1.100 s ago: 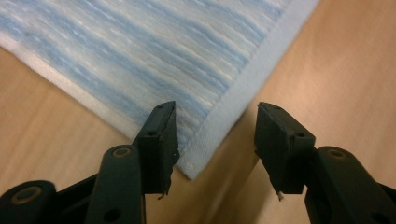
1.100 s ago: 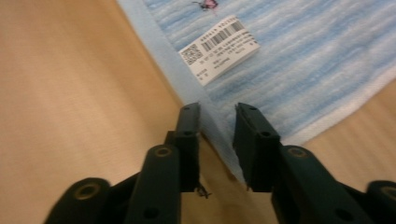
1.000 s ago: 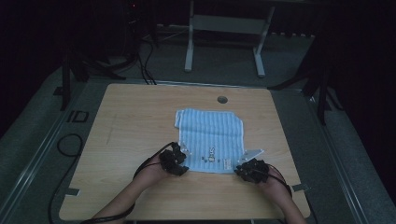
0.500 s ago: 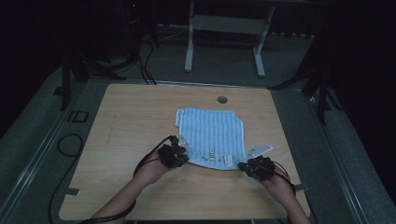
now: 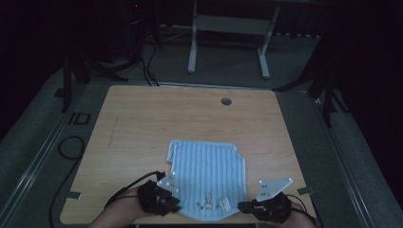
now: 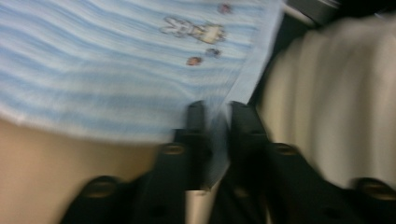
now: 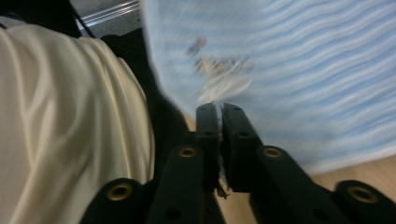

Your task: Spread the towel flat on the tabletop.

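Light-blue striped cloth (image 5: 207, 180) with small bunny print lies on the table's near edge.

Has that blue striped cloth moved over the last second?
Yes. The blue striped cloth has slid toward the table's near edge, farther from the round hole, both grippers clamped on its near corners.

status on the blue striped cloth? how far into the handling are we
Done: both grips look set. The left gripper and the right gripper each pinch the near edge of the blue striped cloth, fabric between closed jaws.
In hand: the near edge sits by the wooden table front edge; the far part lies flat.
Left: no fold is visible, so any folding or laying out is probably to come.
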### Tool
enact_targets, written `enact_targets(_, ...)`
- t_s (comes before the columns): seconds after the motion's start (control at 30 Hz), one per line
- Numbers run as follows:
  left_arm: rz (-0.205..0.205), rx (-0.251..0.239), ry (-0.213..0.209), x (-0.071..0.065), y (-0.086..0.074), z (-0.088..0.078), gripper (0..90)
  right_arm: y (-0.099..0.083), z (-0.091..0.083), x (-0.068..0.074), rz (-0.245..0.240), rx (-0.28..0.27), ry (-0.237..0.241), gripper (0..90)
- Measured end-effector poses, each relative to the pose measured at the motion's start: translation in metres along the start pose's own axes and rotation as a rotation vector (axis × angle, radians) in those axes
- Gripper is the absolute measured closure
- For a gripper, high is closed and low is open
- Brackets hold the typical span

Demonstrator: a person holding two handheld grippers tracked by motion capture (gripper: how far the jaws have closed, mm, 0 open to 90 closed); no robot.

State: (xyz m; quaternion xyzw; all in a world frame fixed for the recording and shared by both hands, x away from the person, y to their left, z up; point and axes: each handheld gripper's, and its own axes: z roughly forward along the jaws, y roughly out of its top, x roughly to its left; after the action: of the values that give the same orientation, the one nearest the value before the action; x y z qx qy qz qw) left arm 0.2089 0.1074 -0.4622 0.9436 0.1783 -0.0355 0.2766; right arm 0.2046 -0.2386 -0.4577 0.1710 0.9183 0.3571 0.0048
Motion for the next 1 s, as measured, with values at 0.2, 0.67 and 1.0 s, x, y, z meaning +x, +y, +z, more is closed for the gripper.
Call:
enact_targets(0.2,-0.094,-0.006,0.127,0.020,-0.004,0.017,59.1,0.002,0.007,-0.039,0.116,-0.026,-0.170,64.6)
enact_targets(0.67,-0.034,0.057,0.033,0.018,0.025,0.078,57.0,0.041,0.087,-0.189,0.235,0.154,-0.255,59.6)
enact_targets(1.0,-0.069,0.058,0.034,0.024,0.018,0.086,57.7,0.048,0.103,-0.187,0.160,0.239,-0.273,88.9)
